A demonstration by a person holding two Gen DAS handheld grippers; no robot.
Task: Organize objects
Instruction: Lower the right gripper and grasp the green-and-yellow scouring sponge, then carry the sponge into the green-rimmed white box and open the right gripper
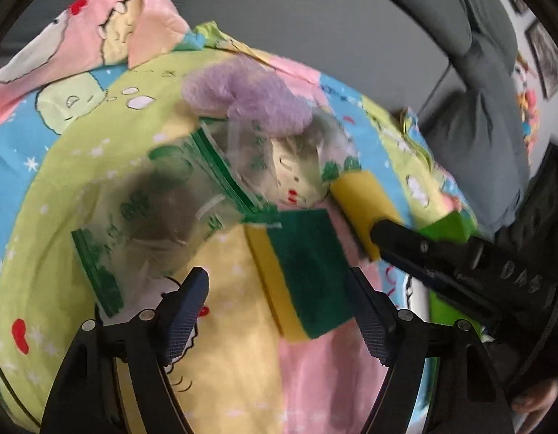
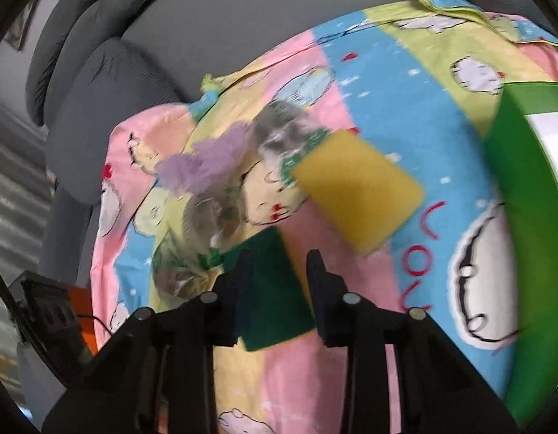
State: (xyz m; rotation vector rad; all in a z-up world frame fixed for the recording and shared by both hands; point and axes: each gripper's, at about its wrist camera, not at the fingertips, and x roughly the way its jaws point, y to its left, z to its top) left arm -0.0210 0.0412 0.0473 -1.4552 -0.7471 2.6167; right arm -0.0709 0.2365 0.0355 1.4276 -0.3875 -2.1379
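A sponge with a dark green top and yellow sides [image 1: 304, 271] lies on a cartoon-print cloth [image 1: 80, 144]. It shows between the fingers of my left gripper [image 1: 277, 278], which is open; only the right finger reaches its edge. A second sponge, yellow face up [image 1: 362, 199] [image 2: 358, 188], sits further back. My right gripper [image 2: 280, 255] [image 1: 378, 231] comes in from the right with its tip over that yellow sponge's corner. Its jaws stand a narrow gap apart, and the green sponge [image 2: 275, 289] shows behind them, wider than the gap, not pinched.
Clear zip bags with green seals [image 1: 163, 209] [image 2: 206, 224] and a purple mesh scrubber [image 1: 242, 97] [image 2: 203, 166] lie behind the sponges. A bright green bin [image 2: 524, 253] stands at the right. A grey sofa [image 2: 98, 90] rises behind, and a person's hand [image 1: 532, 401] shows at lower right.
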